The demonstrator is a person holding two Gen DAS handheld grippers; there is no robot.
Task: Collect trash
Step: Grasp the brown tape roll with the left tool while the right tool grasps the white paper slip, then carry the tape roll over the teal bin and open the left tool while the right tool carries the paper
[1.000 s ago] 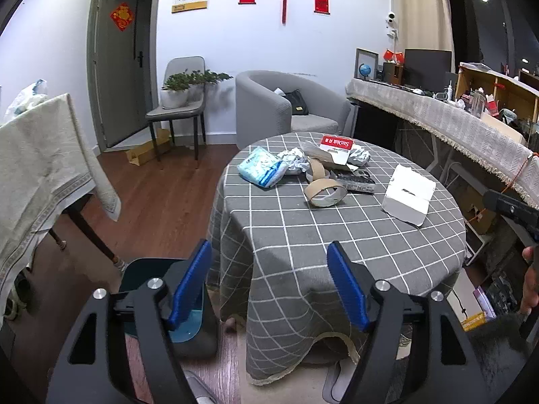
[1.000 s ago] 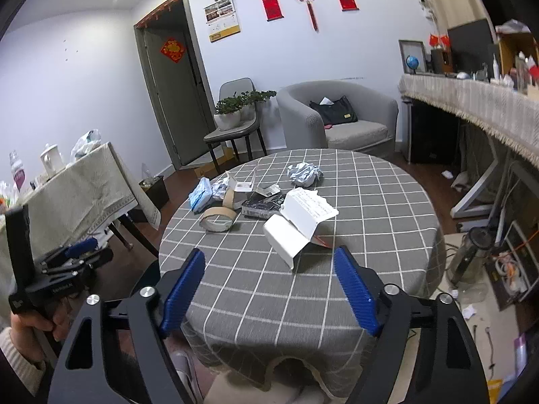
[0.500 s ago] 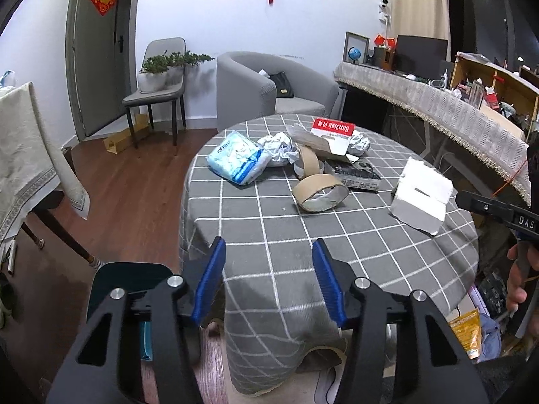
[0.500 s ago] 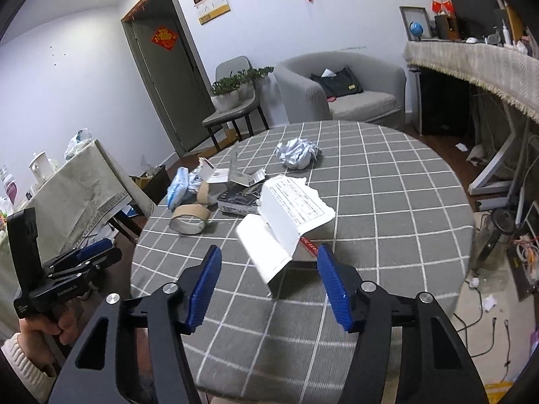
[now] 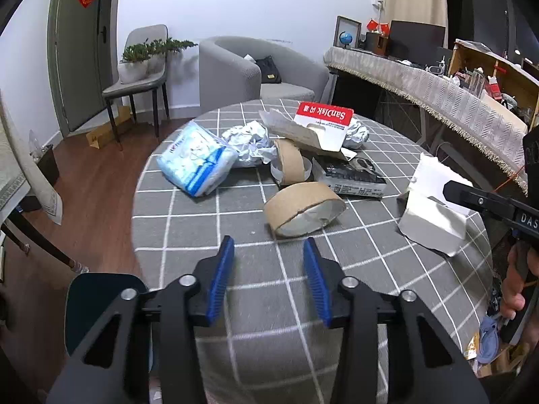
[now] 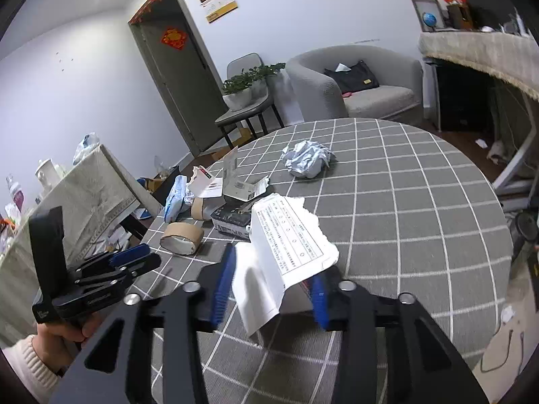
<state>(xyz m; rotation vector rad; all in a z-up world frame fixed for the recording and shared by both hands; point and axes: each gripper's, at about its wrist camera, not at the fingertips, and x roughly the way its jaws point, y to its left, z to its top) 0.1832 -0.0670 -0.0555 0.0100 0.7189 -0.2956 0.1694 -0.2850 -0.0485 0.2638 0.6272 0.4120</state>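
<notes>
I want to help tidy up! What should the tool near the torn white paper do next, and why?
Probably close the right tool on the torn white paper. Its jaws have just been closing, the paper already stands between them, but the pads do not clearly press it yet.

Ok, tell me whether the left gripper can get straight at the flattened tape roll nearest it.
Probably yes. The left gripper, its jaws just narrowed and empty, points at the flattened tape roll across bare tablecloth; nothing lies between them.

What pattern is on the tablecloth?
Grey tablecloth with a white grid; clearest in the left wrist view.
</notes>
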